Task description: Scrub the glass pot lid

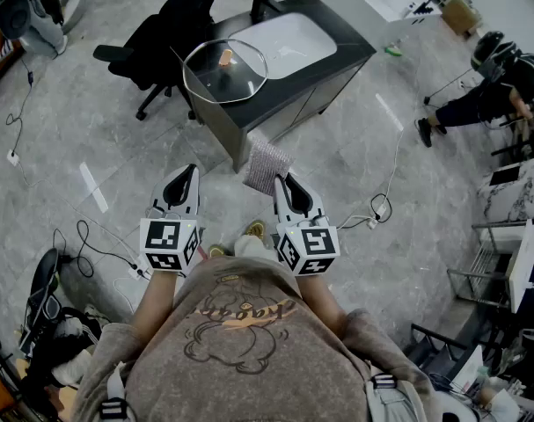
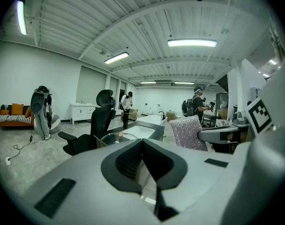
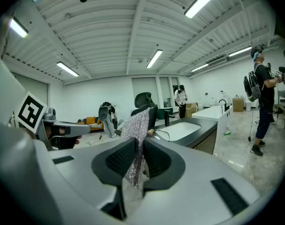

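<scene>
- The left gripper (image 1: pixel 188 176) was held out in front of the person, tipped slightly downward. Its jaws were fully closed, pad against pad, with nothing between them. The left gripper view (image 2: pixel 142 145) showed the two dark pads meeting in a single seam.
- Ahead of the left jaws and a little to their right, well apart from them, lay the glass pot lid (image 1: pixel 224 70). It rested flat, with its pale knob (image 1: pixel 226 57) pointing up, on what looked like a clear-sided box at the near corner of a dark counter (image 1: pixel 341 57). In the left gripper view the lid (image 2: pixel 115 136) appeared just above the jaw tips, untouched by either gripper.
- A black office chair (image 1: pixel 165 33) stood beyond the lid, to the left of the counter, and a white sink basin (image 1: pixel 286 38) was set into the counter past the lid.
- The right gripper (image 1: pixel 281 183) was level with the left one and tipped down the same way. Its jaws were clamped on a silvery, sparkling scrubbing cloth (image 1: pixel 267 163).
- In the right gripper view (image 3: pixel 138 150) the pads pinched the lower part of the cloth (image 3: pixel 136 125). The rest of it stood up and forward past the jaw tips as a loose flap.
- The cloth's free end reached towards the counter's near corner, below the lid, and I could not tell whether it touched the counter.
</scene>
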`<state>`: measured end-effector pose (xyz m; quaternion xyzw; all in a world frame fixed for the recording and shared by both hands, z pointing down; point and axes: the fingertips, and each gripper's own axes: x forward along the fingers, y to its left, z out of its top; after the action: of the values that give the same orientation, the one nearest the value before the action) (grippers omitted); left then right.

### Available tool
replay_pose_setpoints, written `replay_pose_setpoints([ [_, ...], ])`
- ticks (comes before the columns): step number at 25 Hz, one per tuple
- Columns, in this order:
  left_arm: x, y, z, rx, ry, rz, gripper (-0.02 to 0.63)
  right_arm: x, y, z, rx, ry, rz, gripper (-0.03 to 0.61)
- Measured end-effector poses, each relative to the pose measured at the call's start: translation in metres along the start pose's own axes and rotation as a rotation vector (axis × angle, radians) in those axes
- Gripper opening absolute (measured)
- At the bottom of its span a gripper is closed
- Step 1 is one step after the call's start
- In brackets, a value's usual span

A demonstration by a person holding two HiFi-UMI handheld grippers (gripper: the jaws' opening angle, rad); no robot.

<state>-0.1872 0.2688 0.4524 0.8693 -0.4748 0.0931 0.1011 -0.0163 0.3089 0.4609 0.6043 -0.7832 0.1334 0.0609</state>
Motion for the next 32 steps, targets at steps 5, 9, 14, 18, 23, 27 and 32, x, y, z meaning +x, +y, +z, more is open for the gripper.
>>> replay_pose_setpoints([
  [5, 0.008, -0.002, 0.003, 0.0, 0.006, -0.001, 0.017, 0.004, -0.005, 0.003, 0.0, 0.003, 0.004, 0.074],
  [9, 0.015, -0.002, 0.002, -0.007, 0.009, 0.007, 0.017, 0.01, -0.01, 0.001, 0.005, 0.006, 0.015, 0.074],
  [14, 0.026, -0.004, 0.003, -0.02, 0.022, 0.032, 0.017, 0.018, -0.022, 0.007, 0.044, -0.001, 0.05, 0.074],
  [18, 0.043, -0.005, 0.007, -0.019, 0.017, 0.061, 0.017, 0.027, -0.04, 0.013, 0.03, -0.008, 0.072, 0.074],
  [23, 0.065, -0.002, 0.007, -0.022, -0.001, 0.105, 0.017, 0.042, -0.065, 0.015, 0.021, -0.016, 0.097, 0.075],
  [27, 0.077, 0.0, 0.012, -0.033, -0.007, 0.138, 0.017, 0.053, -0.079, 0.02, 0.009, -0.016, 0.121, 0.074],
  [32, 0.097, 0.013, 0.015, -0.042, -0.004, 0.164, 0.018, 0.078, -0.086, 0.023, 0.01, -0.011, 0.146, 0.074],
])
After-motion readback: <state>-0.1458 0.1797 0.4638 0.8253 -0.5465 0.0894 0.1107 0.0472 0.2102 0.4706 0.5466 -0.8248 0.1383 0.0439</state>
